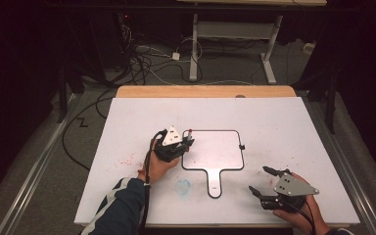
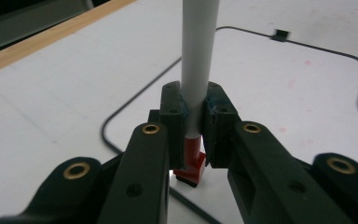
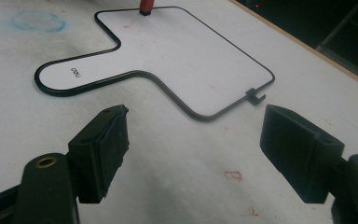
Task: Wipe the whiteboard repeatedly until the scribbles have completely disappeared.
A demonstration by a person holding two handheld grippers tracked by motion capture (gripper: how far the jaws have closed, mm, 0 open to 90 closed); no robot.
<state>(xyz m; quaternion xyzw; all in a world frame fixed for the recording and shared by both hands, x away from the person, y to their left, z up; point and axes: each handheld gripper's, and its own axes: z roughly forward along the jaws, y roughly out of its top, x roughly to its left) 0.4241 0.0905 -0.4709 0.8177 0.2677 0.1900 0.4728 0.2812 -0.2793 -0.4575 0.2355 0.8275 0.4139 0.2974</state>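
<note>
We see the left gripper (image 1: 185, 142) clamped on one marker (image 2: 196, 70), grey barrel upright between its pads, red tip (image 2: 192, 164) below the jaws at the near corner of the small whiteboard (image 1: 215, 152). The right gripper (image 1: 265, 180) rests well off to the side, jaws spread, nothing between them, the board's handle (image 3: 74, 74) ahead of it.

Risks, as we judge them:
- Nothing pins the board; a stroke may drag it across the table (image 1: 127, 196).
- The tip sits at the black rim; a slip would mark the table.
- The barrel may tilt in the pads under pressure.

Count: one marker, one whiteboard, two grippers.
</note>
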